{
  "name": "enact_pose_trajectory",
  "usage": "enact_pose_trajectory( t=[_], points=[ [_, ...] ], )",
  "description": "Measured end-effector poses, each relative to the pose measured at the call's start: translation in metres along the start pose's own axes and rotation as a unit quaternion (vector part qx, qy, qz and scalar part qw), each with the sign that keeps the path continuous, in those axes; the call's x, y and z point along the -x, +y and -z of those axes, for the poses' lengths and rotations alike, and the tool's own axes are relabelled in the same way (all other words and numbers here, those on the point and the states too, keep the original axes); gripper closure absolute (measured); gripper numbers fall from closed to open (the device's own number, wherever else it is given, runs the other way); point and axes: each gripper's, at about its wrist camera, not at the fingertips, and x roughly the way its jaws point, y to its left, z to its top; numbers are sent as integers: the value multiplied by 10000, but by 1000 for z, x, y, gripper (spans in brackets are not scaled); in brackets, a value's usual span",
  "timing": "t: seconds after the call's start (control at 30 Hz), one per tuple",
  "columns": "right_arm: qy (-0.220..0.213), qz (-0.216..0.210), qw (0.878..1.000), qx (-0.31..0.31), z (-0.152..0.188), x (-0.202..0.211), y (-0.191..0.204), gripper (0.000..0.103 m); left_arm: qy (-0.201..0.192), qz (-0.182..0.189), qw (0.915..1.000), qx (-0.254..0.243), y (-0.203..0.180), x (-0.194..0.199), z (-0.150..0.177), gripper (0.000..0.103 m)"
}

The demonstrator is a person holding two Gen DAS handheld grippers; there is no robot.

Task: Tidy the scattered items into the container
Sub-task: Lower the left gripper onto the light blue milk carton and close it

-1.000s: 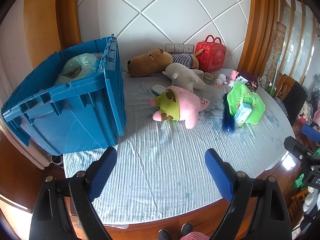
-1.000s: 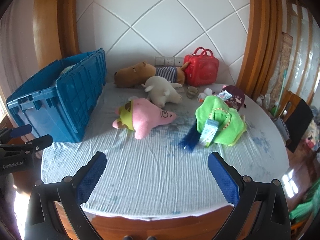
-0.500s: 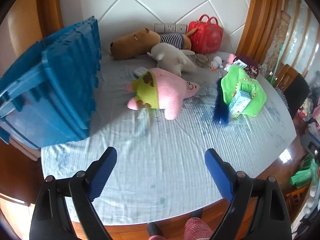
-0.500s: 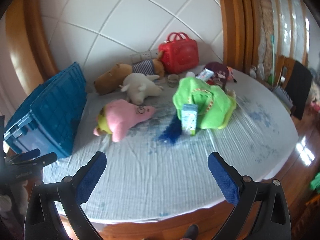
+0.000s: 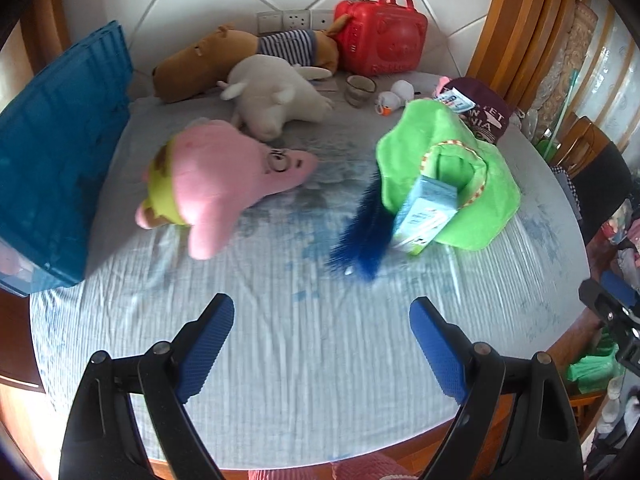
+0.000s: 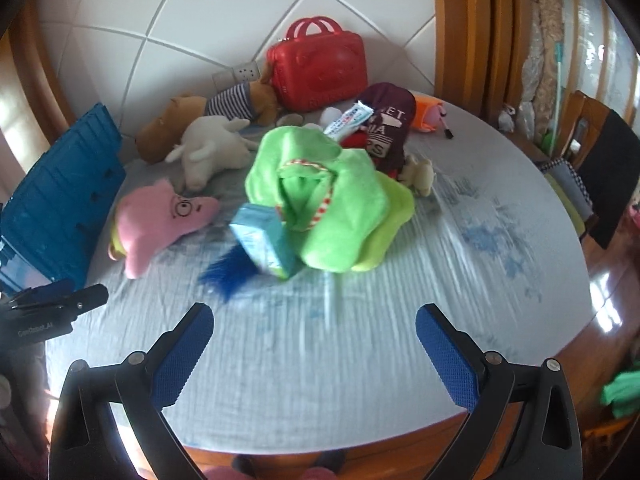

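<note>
Okay, logging what I see from my rig:
left tongs: left gripper (image 5: 322, 316) spread wide, holding nothing, touching nothing, over the bare cloth at the near table edge.
right tongs: right gripper (image 6: 314, 326) also wide apart, nothing held, over the cloth.
nearest to left: pink star plush (image 5: 224, 184) ahead and left, well apart from the fingers.
nearest to right: blue carton (image 6: 264, 240) straight ahead, leaning on the green plush (image 6: 336, 216); blue feathery thing (image 6: 228, 272) just beside it.
container: blue crate (image 5: 52, 160) at the far left of the table (image 5: 320, 380).
further back: white plush (image 5: 276, 96), brown plush (image 5: 208, 64), red case (image 5: 380, 44) by the wall.
</note>
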Motion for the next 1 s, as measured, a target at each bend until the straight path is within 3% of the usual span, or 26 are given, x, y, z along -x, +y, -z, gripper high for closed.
enact_pose_trajectory(
  t=[0.03,0.33,0.5,0.63,0.87,0.93,1.0],
  points=[
    [30,11,10000,35,-4,-3,-6,13,24,-11,10000,-16,-7,-3,-3,13],
    [338,-111,9992,201,-27,-43,-33,31,109,32,9993,-355,-56,-49,-33,13],
    [384,22,9992,125,-40,-57,-43,31,162,162,9982,-545,-80,-77,-49,13],
    [443,33,9990,90,-55,-72,-61,31,338,58,9978,-563,-98,-103,-58,13],
    [630,-339,9965,441,-92,-119,-99,30,367,-305,9988,81,-110,-139,-64,13],
    [681,-456,9947,624,-100,-131,-104,30,380,-411,9980,301,-109,-147,-62,21],
    [731,-615,9920,822,-106,-140,-107,30,374,-218,9980,466,-108,-149,-61,45]
  ],
)
